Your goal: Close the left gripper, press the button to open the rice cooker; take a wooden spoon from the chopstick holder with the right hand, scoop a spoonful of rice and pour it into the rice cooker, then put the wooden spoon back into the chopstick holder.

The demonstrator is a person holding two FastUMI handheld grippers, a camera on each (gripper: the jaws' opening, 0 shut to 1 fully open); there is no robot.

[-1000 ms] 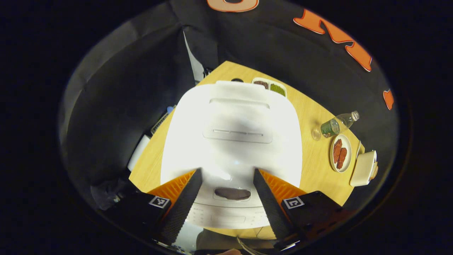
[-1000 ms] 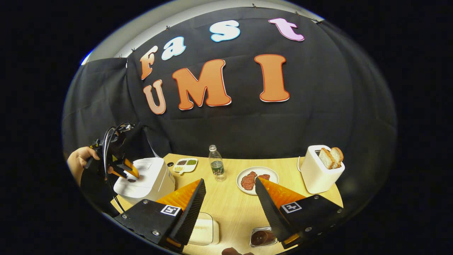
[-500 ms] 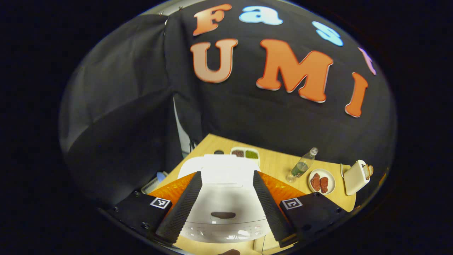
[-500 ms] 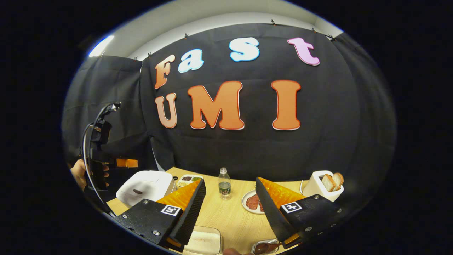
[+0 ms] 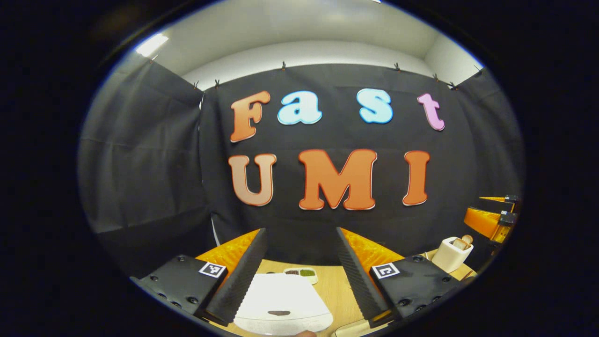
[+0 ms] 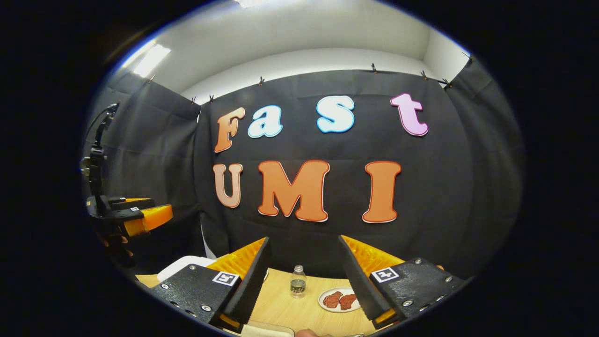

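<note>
The white rice cooker [image 5: 281, 302] sits low in the left gripper view, lid down, with its dark button [image 5: 279, 312] near the front edge. My left gripper [image 5: 300, 231] hangs well above and behind it, open and holding nothing, pointing at the booth wall. In the right gripper view a corner of the cooker [image 6: 180, 267] shows at lower left. My right gripper [image 6: 304, 238] is open and holds nothing, raised over the table. The left gripper [image 6: 135, 217] appears far left there, held level by a hand [image 6: 112, 243].
On the wooden table [image 6: 281, 304] stand a water bottle [image 6: 297, 282] and a plate of reddish meat [image 6: 339, 299]. A small tray of grains [image 5: 302, 273] lies behind the cooker. A white toaster with bread [image 5: 451, 252] stands at the right.
Both grippers have risen and tilted up, swinging the views from the table to the wall. The left gripper has drawn up and back from the cooker lid. Both stay open.
</note>
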